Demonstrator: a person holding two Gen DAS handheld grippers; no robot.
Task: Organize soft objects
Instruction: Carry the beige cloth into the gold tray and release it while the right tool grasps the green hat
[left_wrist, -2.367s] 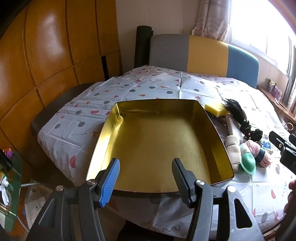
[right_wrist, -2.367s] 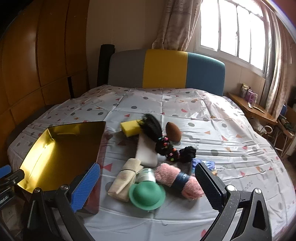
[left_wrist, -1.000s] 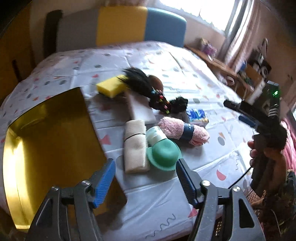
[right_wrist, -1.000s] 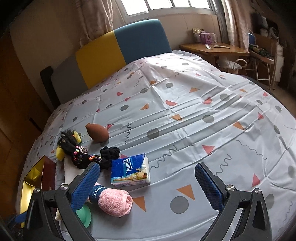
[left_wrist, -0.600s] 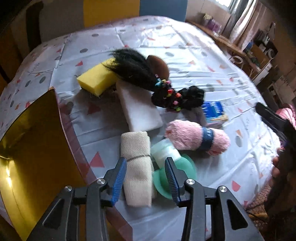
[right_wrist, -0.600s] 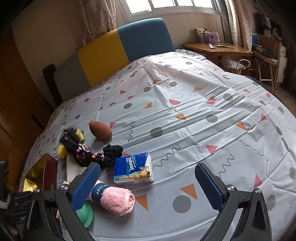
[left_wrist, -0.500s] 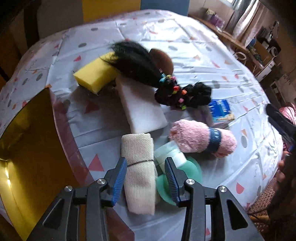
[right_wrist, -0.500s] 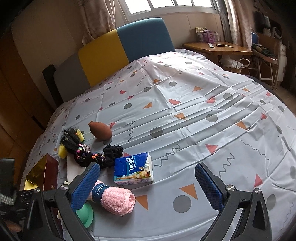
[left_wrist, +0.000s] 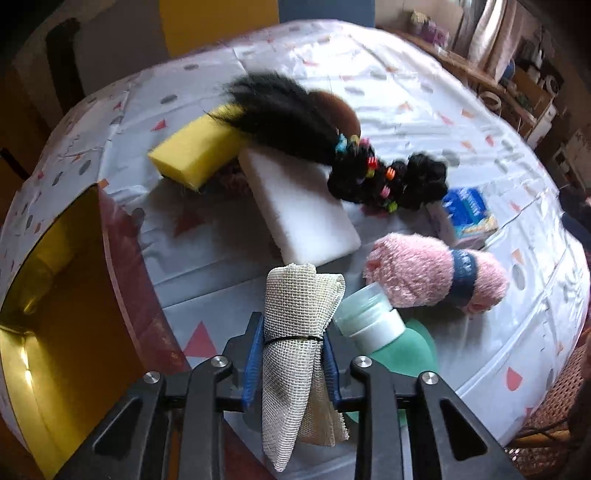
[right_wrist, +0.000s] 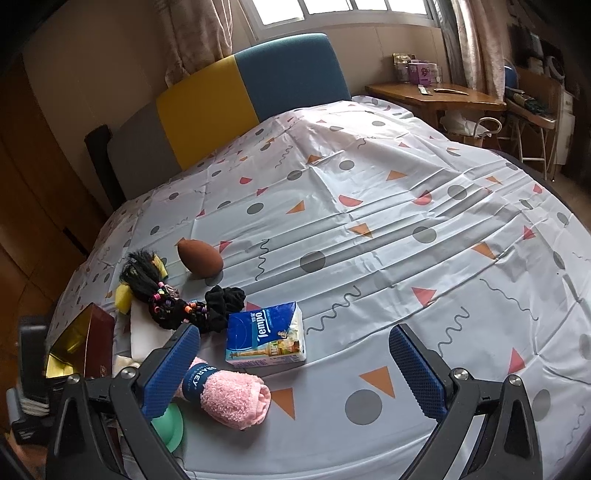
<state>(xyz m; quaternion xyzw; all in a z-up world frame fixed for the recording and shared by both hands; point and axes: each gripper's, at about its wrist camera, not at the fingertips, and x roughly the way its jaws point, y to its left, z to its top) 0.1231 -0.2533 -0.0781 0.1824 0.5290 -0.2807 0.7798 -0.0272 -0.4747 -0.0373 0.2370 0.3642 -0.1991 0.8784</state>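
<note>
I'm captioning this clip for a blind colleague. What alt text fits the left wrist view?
The left hand-held gripper is closing its blue pads around a rolled beige mesh cloth on a patterned bedsheet. A gold tin sits to the left; a pink towel roll, white foam block, yellow sponge and black hairpiece lie beyond.

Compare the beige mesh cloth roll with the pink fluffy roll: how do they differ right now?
The beige mesh cloth roll is coarse netting tied with a thin black band; the pink fluffy roll is plush, wrapped in a wide blue label. The beige roll sits between the closing left gripper pads; the pink roll lies free on the tablecloth. Both are soft, rolled bundles.
</note>
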